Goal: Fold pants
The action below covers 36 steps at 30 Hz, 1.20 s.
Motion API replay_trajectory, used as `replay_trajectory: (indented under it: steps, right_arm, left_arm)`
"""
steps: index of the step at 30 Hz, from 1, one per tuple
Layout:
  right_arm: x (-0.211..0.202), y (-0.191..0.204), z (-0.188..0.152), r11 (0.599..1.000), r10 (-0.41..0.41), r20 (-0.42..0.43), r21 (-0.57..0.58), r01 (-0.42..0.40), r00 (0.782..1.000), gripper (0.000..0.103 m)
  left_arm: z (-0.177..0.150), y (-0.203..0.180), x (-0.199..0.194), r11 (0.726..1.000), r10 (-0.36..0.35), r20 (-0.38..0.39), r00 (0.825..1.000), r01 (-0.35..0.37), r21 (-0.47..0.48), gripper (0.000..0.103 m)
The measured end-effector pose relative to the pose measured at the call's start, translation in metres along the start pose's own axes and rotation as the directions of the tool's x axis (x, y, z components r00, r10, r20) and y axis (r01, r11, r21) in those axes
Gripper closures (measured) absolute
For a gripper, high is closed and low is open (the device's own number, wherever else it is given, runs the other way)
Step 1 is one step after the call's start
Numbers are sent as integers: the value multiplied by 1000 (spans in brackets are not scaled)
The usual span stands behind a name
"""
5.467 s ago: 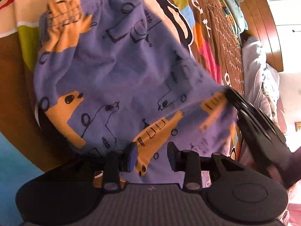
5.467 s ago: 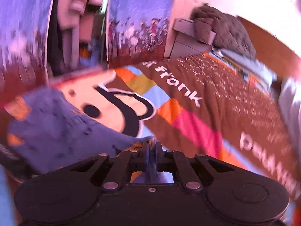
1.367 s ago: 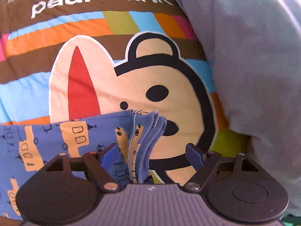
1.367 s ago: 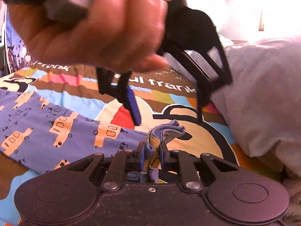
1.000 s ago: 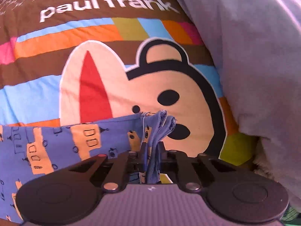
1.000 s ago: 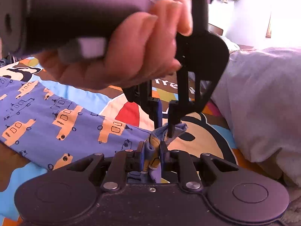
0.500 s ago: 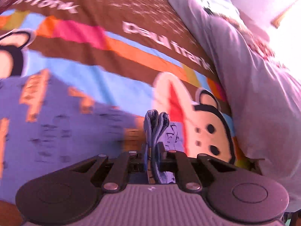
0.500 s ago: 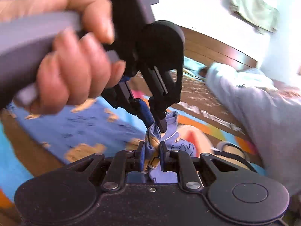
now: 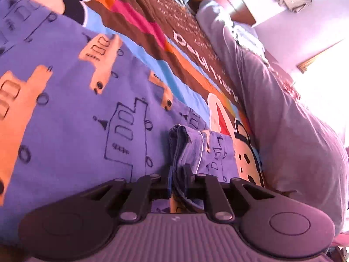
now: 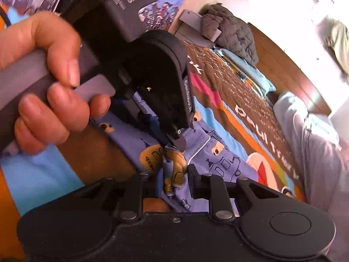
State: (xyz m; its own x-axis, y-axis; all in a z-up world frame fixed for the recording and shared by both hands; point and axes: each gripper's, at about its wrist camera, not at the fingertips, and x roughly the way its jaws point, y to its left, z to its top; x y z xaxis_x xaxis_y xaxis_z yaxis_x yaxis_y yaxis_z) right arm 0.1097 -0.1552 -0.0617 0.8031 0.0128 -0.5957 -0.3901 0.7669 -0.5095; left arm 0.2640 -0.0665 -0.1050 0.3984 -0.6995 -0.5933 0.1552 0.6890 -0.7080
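Bed takes up most of both views: brown/orange/blue printed bedspread (image 9: 196,50) with white lettering, running toward 1 o'clock in the left wrist view. Grey duvet (image 9: 294,131) bunched along the 3 o'clock side, touching the bedspread edge. Wooden headboard (image 10: 290,74) at 2 o'clock in the right wrist view, dark quilted jacket (image 10: 229,32) heaped at 12–1 o'clock beyond the bed's far end. Purple pants (image 9: 76,120) with orange vehicle prints lie spread on the bedspread, filling 9–11 o'clock of the left wrist view; a folded-over cuff end rises at centre. Left gripper (image 9: 179,180) has its jaws closed tight on that bunched cuff, fabric layers squeezed between. In the right wrist view that same gripper body and the person's left hand (image 10: 50,91) block 9–12 o'clock, hiding much of the pants. Right gripper (image 10: 174,184) jaws stand a little apart; cuff fabric sits between them against the left finger, clear of the right one.
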Motion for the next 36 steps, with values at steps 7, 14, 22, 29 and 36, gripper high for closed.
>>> replay_trajectory:
  steps: [7,14,22,29,36]
  right_arm:
    - [1,9,-3,999,-29,-5,-41,29,1000,80]
    - [-6,20,-3,995,-62,12,-73,63,998,81]
    - [-15,12,15,999,-37,7,-30,37,999,85]
    - [-20,42,71,1000,17,72,-13,-16,997,85]
    - [-11,80,81,986,89,47,-149,-81,995,55]
  left_arm:
    - [1,-7,4,999,24,-5,1000,-24,31,90]
    - [0,-28,-3,987,135,15,991,-135,90,95]
    - [9,-61,-38,948,197,100,975,-215,233,97]
    - [35,-25,-92,925,236,132,963,-264,274,96]
    - [36,32,-109,926,338,101,936,-349,143,85]
